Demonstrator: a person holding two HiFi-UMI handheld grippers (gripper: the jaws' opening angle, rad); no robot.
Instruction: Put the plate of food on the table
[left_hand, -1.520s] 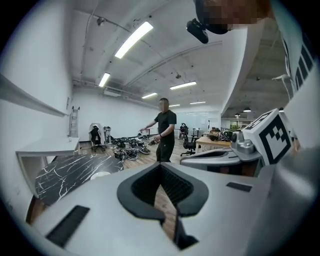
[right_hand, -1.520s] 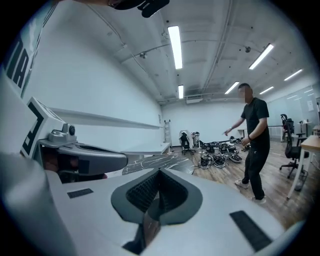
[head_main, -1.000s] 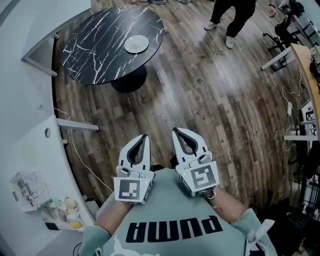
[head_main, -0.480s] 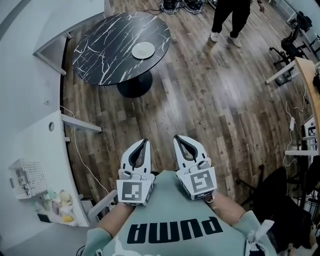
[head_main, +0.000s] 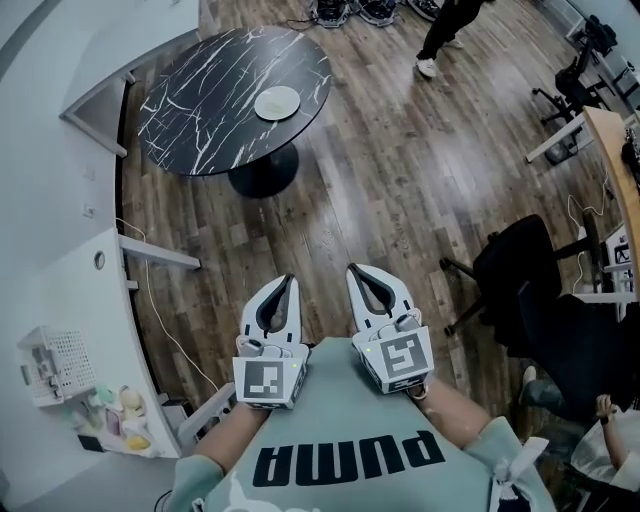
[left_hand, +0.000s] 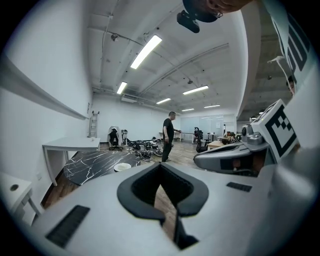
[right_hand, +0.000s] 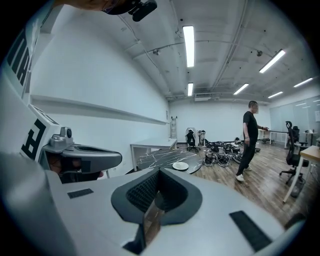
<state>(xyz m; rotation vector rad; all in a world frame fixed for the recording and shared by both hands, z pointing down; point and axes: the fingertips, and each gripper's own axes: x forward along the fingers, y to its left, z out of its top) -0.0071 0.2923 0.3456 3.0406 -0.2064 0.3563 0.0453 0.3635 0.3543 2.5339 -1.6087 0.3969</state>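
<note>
The wooden floor (head_main: 400, 200) takes up most of the head view, an open stretch between the person wearing the camera and everything else. Along the left runs a white counter (head_main: 60, 290) against the wall. A wire basket (head_main: 50, 365) and some small pale items sit at its near end, out of the walking path.

Up and to the left stands the round black marble table (head_main: 190, 110) on a single central foot, well apart from the wearer. A black office chair (head_main: 515, 275) is at the right, pulled away from its desk. Only the legs of another person (head_main: 445, 35) show at the top edge, beyond the table.

The left gripper (head_main: 288, 281) and the right gripper (head_main: 353, 271) are held side by side, tucked close against the wearer's chest and aimed forward and slightly down. This looks like a carrying or resting pose rather than a reach, since nothing is within range. In each gripper's own view the jaws are drawn together at the tips with only floor showing through the recess behind them, so both are closed and empty.

The plate (head_main: 277, 102) lies flat on the tabletop, toward the edge nearest the open floor (whether it has food on it is too small to tell). If this is the task's plate, the placing appears done, and the closed, empty grippers fit that reading.
</note>
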